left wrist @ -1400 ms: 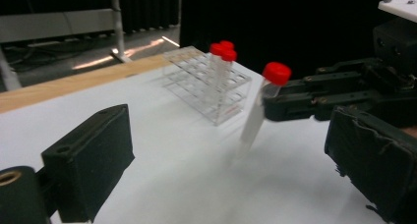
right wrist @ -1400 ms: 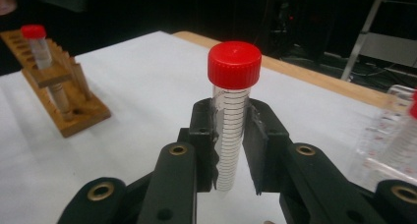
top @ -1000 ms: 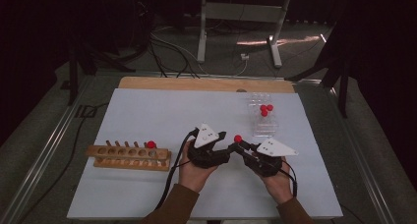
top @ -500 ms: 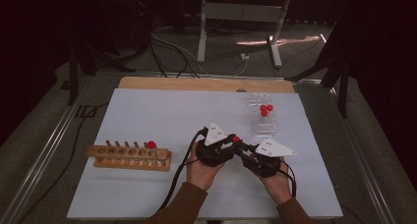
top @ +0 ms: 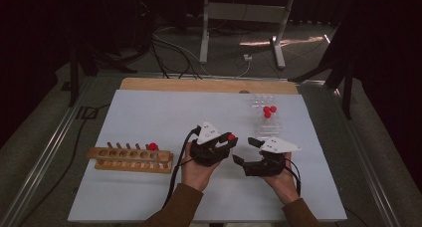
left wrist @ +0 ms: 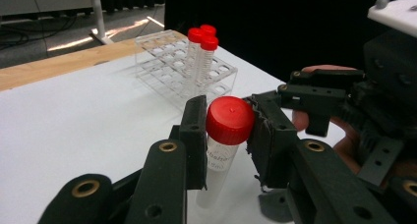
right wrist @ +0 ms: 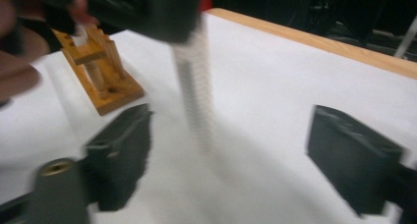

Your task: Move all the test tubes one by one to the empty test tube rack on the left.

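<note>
1. Left gripper view: we see our left gripper (left wrist: 223, 135) pinching the red-capped tube (left wrist: 227, 130) just below its cap.
2. Our right gripper (top: 251, 151), just beside it, has just spread its jaws, nothing between them.

Dim room, dark at the far side. White table top (top: 149, 112) with wooden far edge (top: 209, 85). Grey floor (top: 45, 132), black cables (top: 169, 43), metal stand (top: 244, 13) beyond, patch of light (top: 278, 40) far right.
</note>
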A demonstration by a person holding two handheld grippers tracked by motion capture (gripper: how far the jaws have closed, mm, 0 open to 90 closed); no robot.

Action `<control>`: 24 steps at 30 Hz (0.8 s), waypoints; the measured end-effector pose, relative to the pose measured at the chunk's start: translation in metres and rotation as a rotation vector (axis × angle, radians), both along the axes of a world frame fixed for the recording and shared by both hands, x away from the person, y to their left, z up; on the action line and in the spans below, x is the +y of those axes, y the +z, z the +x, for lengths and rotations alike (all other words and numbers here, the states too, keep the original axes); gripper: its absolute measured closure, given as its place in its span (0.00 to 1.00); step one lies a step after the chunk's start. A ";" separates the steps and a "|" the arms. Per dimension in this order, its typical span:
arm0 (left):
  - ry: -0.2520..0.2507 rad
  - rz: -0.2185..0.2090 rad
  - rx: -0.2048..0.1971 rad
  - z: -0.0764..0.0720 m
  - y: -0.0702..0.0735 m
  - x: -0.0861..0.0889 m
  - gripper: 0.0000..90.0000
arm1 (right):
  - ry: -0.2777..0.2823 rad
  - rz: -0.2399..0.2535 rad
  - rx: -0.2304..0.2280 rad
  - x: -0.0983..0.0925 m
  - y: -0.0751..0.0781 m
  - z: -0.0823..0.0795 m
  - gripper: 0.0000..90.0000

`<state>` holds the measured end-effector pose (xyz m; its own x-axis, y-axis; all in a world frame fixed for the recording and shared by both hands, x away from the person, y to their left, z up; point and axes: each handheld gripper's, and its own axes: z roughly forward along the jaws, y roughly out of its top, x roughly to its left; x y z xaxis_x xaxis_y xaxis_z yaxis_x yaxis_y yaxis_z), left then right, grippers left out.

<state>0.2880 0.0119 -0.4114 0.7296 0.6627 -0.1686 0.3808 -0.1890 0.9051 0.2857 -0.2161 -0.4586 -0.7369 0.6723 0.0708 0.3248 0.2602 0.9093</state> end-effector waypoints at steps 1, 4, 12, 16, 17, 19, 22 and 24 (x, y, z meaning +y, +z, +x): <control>0.001 0.000 0.000 -0.001 0.002 0.003 0.79 | -0.005 0.004 0.001 -0.002 0.001 0.001 0.13; 0.008 -0.008 -0.003 -0.005 0.006 0.014 0.79 | -0.032 0.018 0.002 -0.009 0.004 0.003 0.03; 0.037 0.004 -0.013 -0.016 0.011 0.048 0.78 | -0.081 0.045 -0.006 -0.027 0.010 0.007 0.00; 0.056 0.007 -0.020 -0.022 0.013 0.066 0.78 | -0.096 0.054 -0.014 -0.032 0.013 0.008 0.00; 0.061 0.005 -0.021 -0.024 0.013 0.070 0.78 | -0.097 0.056 -0.014 -0.033 0.014 0.008 0.00; 0.070 0.011 -0.024 -0.026 0.014 0.077 0.78 | -0.103 0.059 -0.017 -0.035 0.015 0.008 0.00; 0.086 0.013 -0.024 -0.030 0.017 0.090 0.78 | -0.114 0.067 -0.021 -0.038 0.017 0.008 0.00; 0.103 0.003 -0.025 -0.032 0.018 0.098 0.78 | -0.124 0.072 -0.017 -0.040 0.017 0.008 0.00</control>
<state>0.2563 0.1097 -0.3935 0.6613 0.7351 -0.1491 0.3761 -0.1530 0.9139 0.2940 -0.2559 -0.4417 -0.6503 0.7517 0.1098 0.3343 0.1533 0.9299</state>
